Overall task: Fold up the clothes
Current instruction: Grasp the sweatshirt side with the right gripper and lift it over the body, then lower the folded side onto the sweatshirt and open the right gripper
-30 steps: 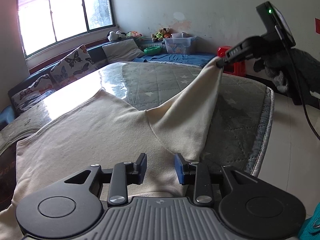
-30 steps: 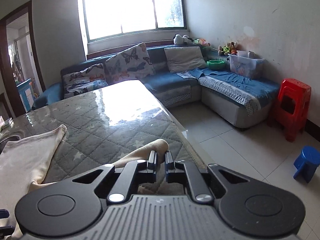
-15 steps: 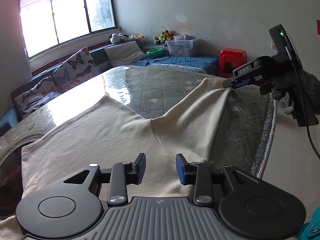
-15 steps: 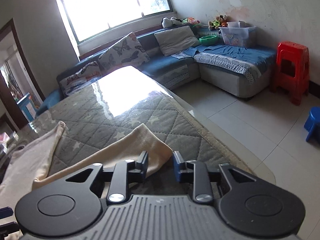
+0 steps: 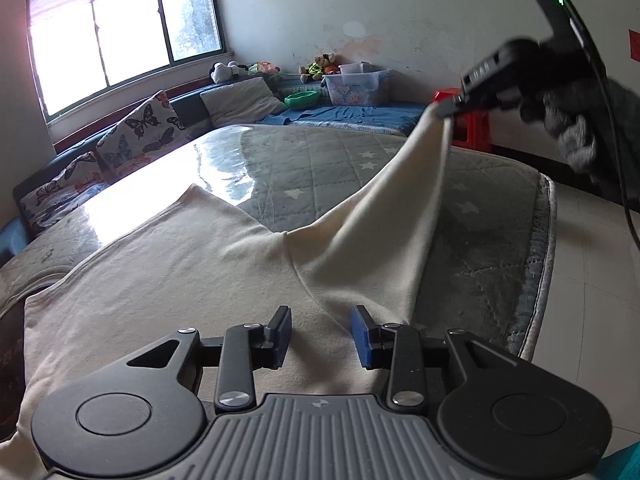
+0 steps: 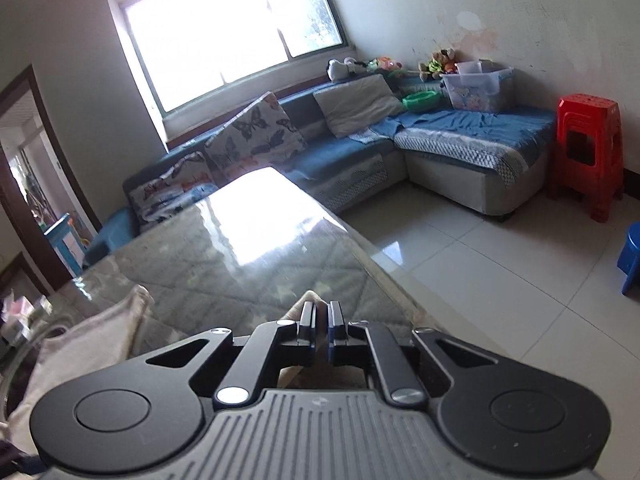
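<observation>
A cream shirt (image 5: 172,276) lies spread on the quilted table top (image 5: 320,168). Its sleeve (image 5: 392,208) is pulled up and to the right, off the table. My right gripper (image 5: 446,110) is shut on the sleeve's cuff and holds it in the air; in the right wrist view the gripper (image 6: 321,320) shows the cuff (image 6: 308,300) pinched between its closed fingers. My left gripper (image 5: 320,334) is open and empty, low over the shirt's near part, just below the armpit seam.
The table's right edge (image 5: 544,264) drops to a tiled floor (image 6: 500,264). A blue sofa (image 6: 440,140) with cushions, a plastic bin (image 6: 478,88) and a red stool (image 6: 588,152) stand beyond. A blue stool (image 6: 632,256) is at far right.
One second ago my right gripper held the cuff aloft; half a second ago it had opened with the sleeve down on the table. Now it is shut on the cuff and has lifted it again.
</observation>
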Tool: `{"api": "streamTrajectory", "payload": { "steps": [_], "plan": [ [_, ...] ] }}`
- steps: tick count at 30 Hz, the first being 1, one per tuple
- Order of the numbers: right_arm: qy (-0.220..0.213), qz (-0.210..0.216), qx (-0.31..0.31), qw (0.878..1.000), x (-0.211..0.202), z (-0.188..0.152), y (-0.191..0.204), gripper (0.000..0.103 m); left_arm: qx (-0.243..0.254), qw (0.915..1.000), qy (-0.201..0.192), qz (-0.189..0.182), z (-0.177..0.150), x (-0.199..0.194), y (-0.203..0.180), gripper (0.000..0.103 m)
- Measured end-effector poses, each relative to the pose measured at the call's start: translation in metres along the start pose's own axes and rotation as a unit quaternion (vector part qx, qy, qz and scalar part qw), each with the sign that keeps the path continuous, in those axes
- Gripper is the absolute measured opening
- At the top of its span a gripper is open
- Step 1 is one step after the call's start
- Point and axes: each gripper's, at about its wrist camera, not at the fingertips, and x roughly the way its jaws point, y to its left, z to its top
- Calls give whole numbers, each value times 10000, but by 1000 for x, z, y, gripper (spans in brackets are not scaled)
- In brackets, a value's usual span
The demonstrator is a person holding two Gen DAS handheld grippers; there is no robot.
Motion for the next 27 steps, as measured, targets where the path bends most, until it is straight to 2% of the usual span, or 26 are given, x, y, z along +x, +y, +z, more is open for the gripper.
{"api": "streamTrajectory", "payload": {
  "steps": [5, 8, 12, 19, 22, 24, 27],
  "plan": [
    [-251, 394, -368, 9982, -24, 29, 36, 5, -223, 9996, -154, -1, 1, -12, 10, 36],
    [-401, 755, -795, 9932, -36, 45, 76, 4, -414, 9986, -318, 126, -3, -29, 26, 42],
    [-284, 1400, -1419, 9795, -38, 36, 142, 4, -716, 9956, -432, 429, -15, -51, 52, 42],
    [27, 2490, -2443, 9372, -37, 11, 256, 4, -1268, 9863, -233, 1033, -54, -82, 92, 42],
    [371, 2789, -2706, 9206, -25, -15, 289, 5, -1439, 9822, -136, 1202, -71, -93, 101, 42],
    [800, 3005, -2959, 9032, -14, -43, 311, 6, -1524, 9799, -74, 1283, -79, -99, 106, 45],
    [1298, 3185, -3215, 8823, -9, -74, 323, 10, -1634, 9765, -33, 1405, -87, -107, 110, 45]
  ]
}}
